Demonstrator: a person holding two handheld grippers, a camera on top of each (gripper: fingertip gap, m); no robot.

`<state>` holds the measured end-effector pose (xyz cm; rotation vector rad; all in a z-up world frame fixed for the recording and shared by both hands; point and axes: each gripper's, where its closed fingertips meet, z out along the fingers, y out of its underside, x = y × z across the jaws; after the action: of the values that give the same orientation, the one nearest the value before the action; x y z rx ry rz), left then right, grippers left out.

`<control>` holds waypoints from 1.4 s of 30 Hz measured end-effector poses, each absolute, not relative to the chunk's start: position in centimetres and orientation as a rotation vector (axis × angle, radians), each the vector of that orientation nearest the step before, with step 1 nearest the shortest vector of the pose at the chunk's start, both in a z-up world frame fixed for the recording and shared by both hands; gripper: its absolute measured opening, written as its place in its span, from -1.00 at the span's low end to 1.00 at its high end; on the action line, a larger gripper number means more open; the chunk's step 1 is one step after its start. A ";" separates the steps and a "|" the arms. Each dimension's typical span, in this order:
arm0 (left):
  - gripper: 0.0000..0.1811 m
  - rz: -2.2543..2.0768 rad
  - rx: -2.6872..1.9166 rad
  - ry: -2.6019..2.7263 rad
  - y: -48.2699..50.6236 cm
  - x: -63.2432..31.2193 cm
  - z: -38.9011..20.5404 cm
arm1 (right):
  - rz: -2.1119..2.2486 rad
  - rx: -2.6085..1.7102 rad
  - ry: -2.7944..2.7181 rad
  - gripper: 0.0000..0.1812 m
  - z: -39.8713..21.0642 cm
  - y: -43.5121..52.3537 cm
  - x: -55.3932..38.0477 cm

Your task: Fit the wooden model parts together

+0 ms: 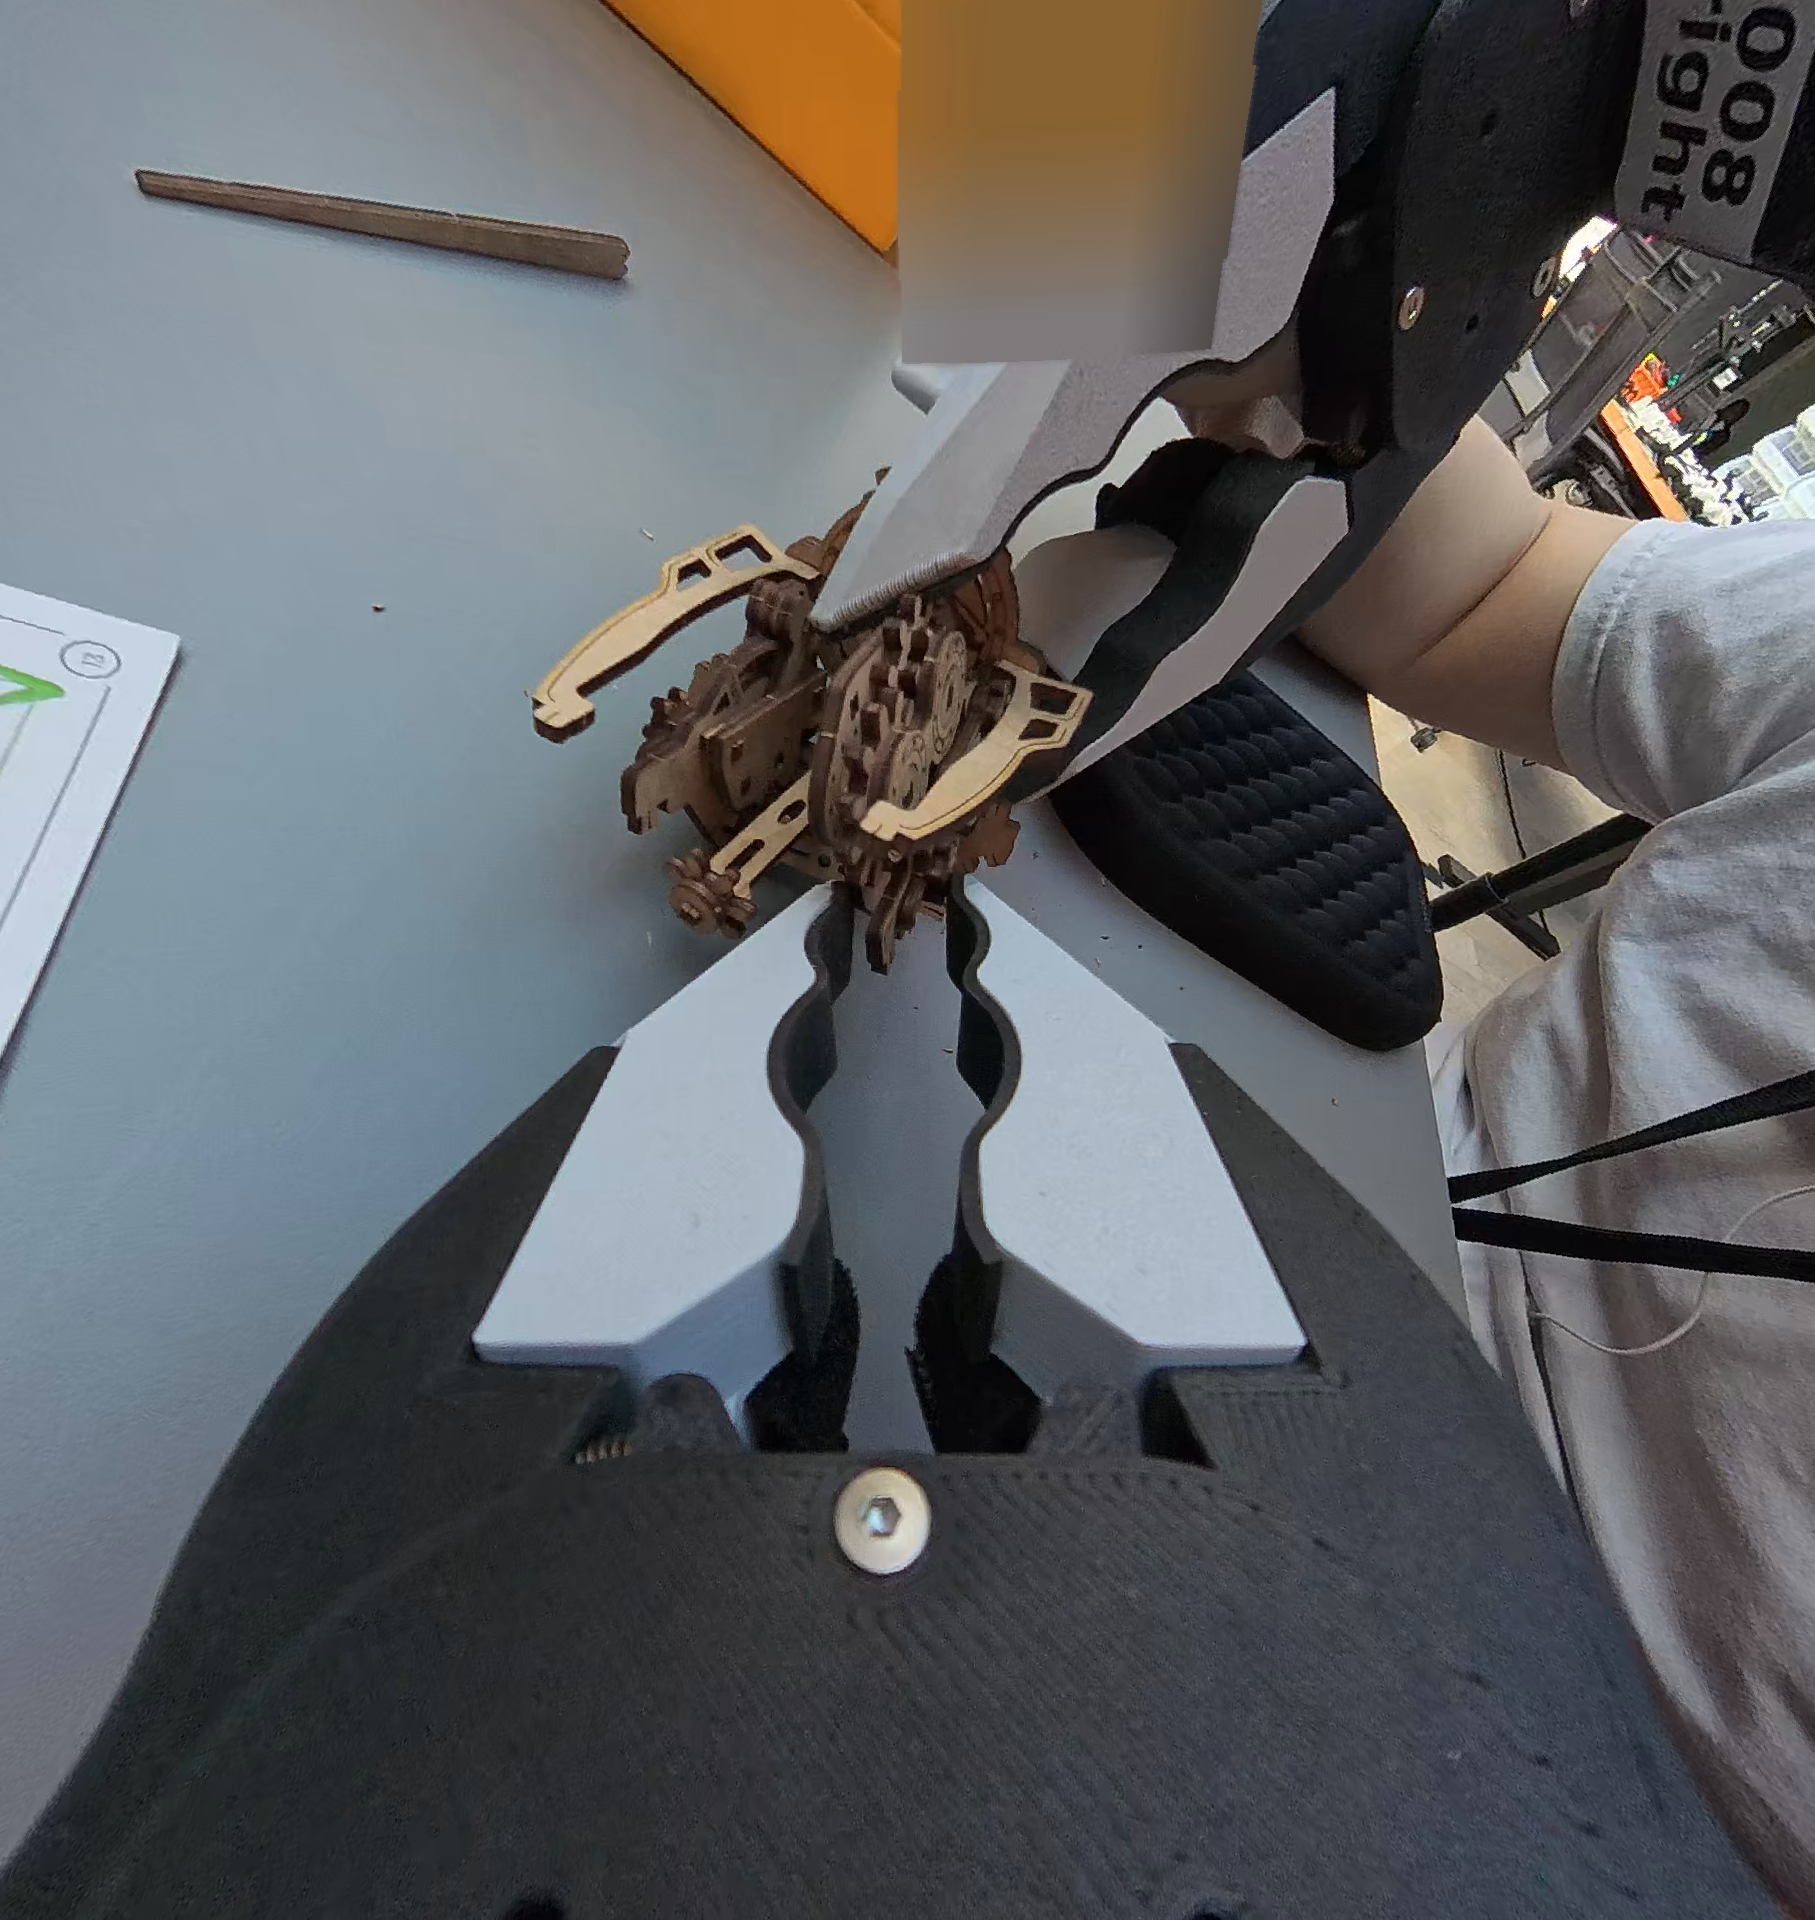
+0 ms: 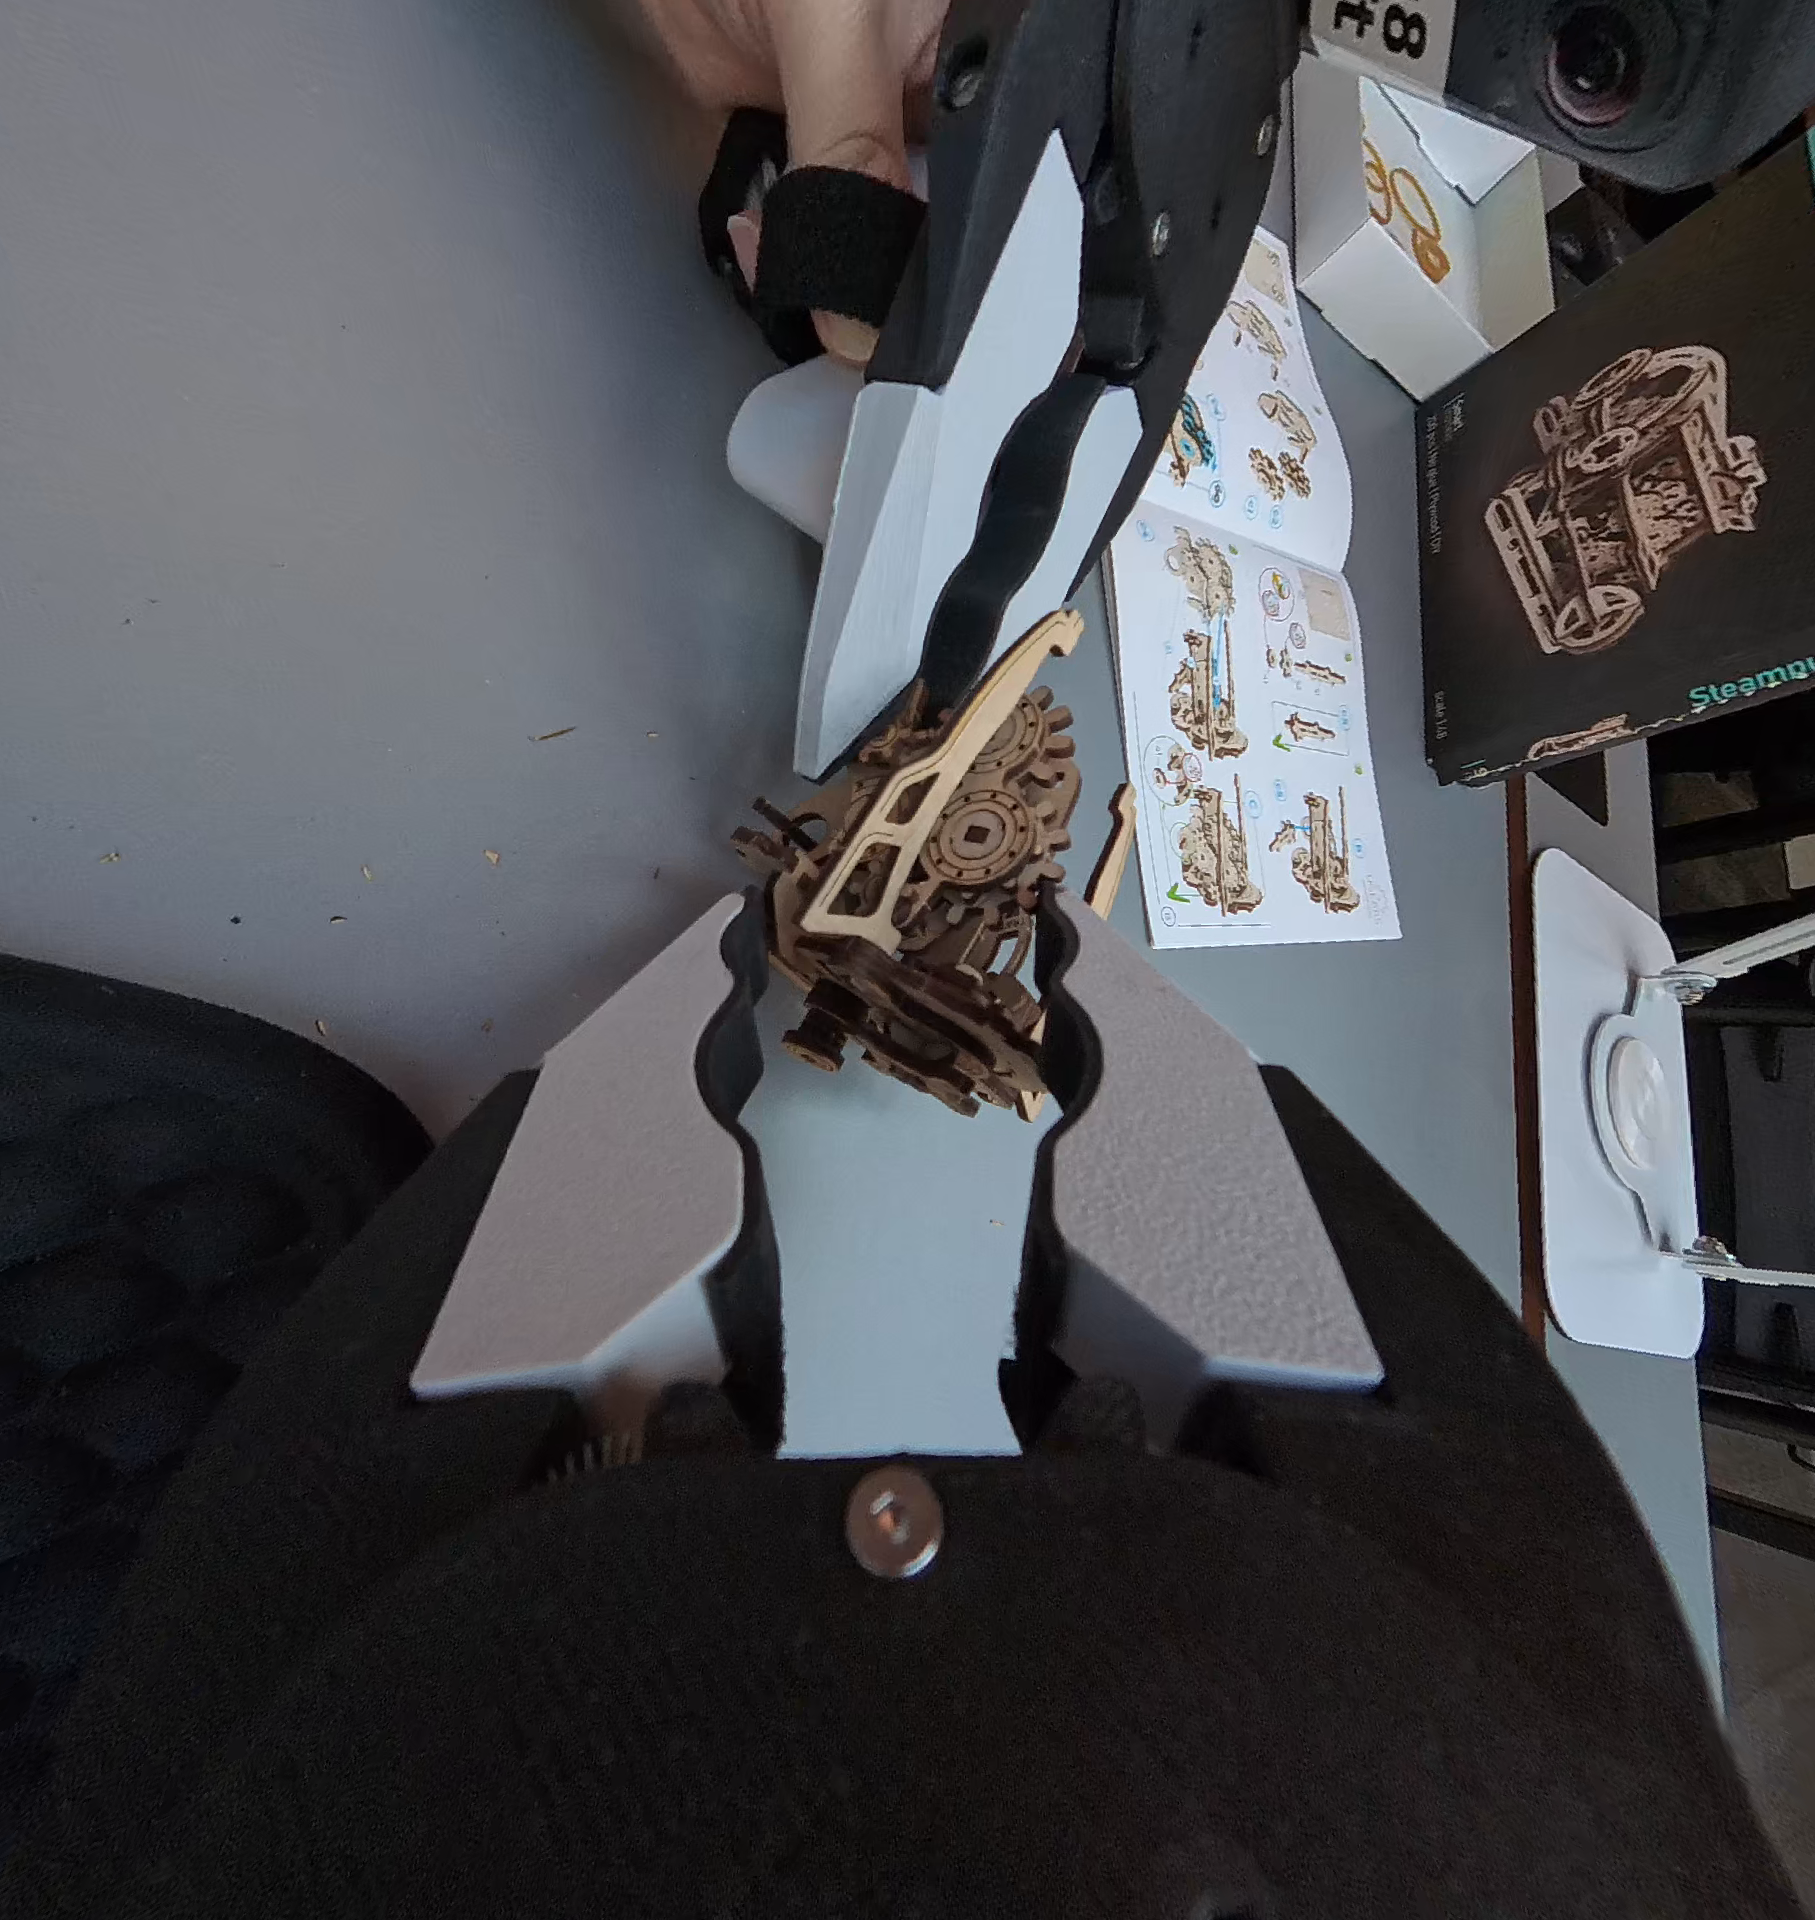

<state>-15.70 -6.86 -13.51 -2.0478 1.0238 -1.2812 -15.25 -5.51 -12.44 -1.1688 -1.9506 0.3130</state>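
The left gripper (image 1: 887, 914) pinched the model's (image 1: 830, 727) thin lower plate; the right gripper (image 2: 898, 997) clasped its body. Light, brittle plywood: grip solid frames, not gears.

Black printed gripper (image 1: 890, 914) bodies, grey-white wavy fingers (image 1: 674, 1143); silver screws; grey sleeve (image 1: 1713, 748).

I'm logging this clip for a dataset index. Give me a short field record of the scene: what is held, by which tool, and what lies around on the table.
held item: wooden model, a gear assembly with pale curved arms
left tool: shut on a thin tab at the model's lower edge
right tool: closed around the model's body
model position: lifted between both tools, above the grey table
loose part: wooden strip lying flat, apart from the model
paper: instruction booklet, open
box: dark kit box beside the booklet
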 end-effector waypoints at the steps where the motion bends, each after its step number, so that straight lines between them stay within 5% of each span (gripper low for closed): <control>1: -0.82 -1.276 -2.047 1.026 -6.8 -15.7 -13.5 | 0.303 -1.166 -1.950 -0.44 -12.5 -5.5 -15.3; 11: -0.82 -1.202 -2.051 1.081 -6.6 -15.6 -13.9 | 0.140 -1.053 -1.958 -0.41 -12.5 -4.9 -15.5; 15: -0.82 -1.186 -2.048 1.114 -6.6 -15.4 -13.8 | 0.108 -1.053 -1.941 -0.24 -12.2 -4.4 -15.7; 42: -0.82 -1.087 -2.006 1.148 -5.2 -15.7 -13.3 | 0.152 -1.039 -1.826 -0.38 -12.1 -3.8 -16.1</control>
<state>-15.68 -5.23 -13.33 -2.0065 1.1477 -1.0870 -16.10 -3.84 -12.07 -1.0386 -1.8261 0.1517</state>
